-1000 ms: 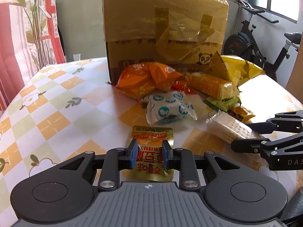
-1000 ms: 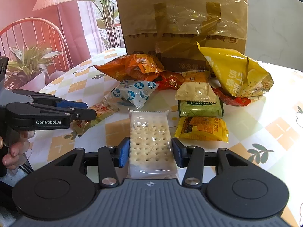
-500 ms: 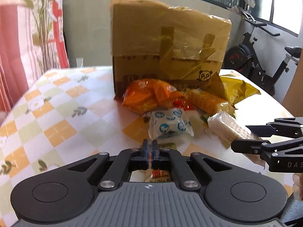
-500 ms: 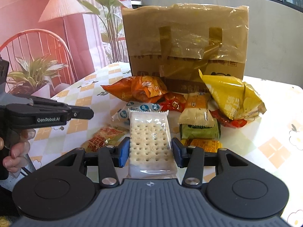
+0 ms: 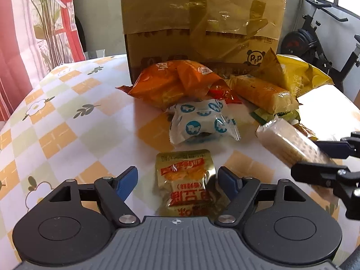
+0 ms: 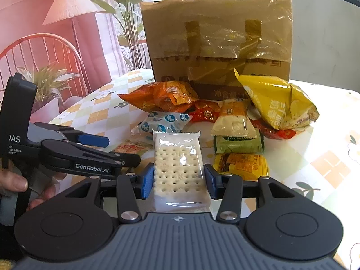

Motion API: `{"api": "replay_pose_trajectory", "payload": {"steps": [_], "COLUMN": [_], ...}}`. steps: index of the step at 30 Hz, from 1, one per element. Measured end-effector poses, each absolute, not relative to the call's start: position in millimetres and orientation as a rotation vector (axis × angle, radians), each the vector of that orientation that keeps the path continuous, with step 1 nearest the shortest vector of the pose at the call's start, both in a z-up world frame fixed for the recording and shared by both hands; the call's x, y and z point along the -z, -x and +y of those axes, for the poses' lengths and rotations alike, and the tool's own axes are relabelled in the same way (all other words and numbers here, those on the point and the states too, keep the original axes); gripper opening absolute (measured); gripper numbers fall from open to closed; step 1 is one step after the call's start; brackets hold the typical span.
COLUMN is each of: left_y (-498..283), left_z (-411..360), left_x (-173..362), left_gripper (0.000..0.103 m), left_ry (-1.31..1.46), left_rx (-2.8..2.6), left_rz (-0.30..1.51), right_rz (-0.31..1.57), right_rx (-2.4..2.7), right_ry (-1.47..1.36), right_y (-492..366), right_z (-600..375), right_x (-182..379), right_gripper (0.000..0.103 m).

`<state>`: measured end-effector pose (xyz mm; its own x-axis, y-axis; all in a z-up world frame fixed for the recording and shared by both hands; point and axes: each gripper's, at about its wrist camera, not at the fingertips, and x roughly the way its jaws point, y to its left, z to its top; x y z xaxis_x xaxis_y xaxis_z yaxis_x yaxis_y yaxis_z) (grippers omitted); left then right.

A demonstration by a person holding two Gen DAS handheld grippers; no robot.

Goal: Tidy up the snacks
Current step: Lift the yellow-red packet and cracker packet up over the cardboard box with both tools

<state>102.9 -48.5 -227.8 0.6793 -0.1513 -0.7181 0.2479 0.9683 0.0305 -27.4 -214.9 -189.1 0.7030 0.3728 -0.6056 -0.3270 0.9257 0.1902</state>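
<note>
A gold snack packet [image 5: 184,180] with red print lies flat on the checked tablecloth between the fingers of my left gripper [image 5: 177,182]. Its jaws are opening and the blue pads [image 5: 127,181] stand clear of the packet. My right gripper [image 6: 178,181] is shut on a clear pack of white crackers [image 6: 177,164], held just above the table. In the left wrist view the cracker pack [image 5: 290,144] and the right gripper [image 5: 324,159] show at the right edge. The left gripper [image 6: 123,149] shows at the left of the right wrist view, with the gold packet [image 6: 130,146] under it.
A taped cardboard box [image 6: 216,38] stands at the back of the table [image 5: 67,117]. In front of it lie an orange bag [image 5: 171,83], a blue-and-white wrapper [image 5: 200,121], a yellow bag [image 6: 276,101], a green packet [image 6: 238,144] and a small yellow packet [image 6: 240,164]. An exercise bike [image 5: 315,42] stands beyond.
The left jaws closed on the gold packet half a second ago, then opened wide; the packet now lies flat between them. The right gripper kept hold of the crackers and stayed put.
</note>
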Motion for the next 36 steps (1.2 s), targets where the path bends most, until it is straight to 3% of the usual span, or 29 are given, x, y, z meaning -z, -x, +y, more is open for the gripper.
{"api": "replay_pose_trajectory", "payload": {"steps": [2,3,4,13,27,36], "left_y": [-102,-100,-99,-95,-92,-115], "left_z": [-48,-48,-48,-45,-26,-31], "left_x": [229,229,228,225,166,94], "left_gripper": [0.078,0.07,0.054,0.038,0.038,0.039], "left_ry": [-0.127,-0.126,-0.128,-0.104,-0.054,-0.061], "left_rx": [0.229,0.241,0.256,0.281,0.258,0.26], "left_rz": [0.784,0.778,0.768,0.763,0.646,0.495], "right_rz": [0.692,0.693,0.693,0.693,0.639,0.489], "right_rx": [-0.39,-0.392,-0.393,-0.393,-0.385,-0.376], "right_ry": [-0.074,-0.075,-0.076,-0.082,-0.075,-0.043], "right_y": [27,27,27,26,19,-14], "right_z": [-215,-215,-215,-215,-220,-235], "right_x": [190,191,191,190,162,91], "right_gripper": [0.048,0.048,0.048,0.048,0.048,0.049]}}
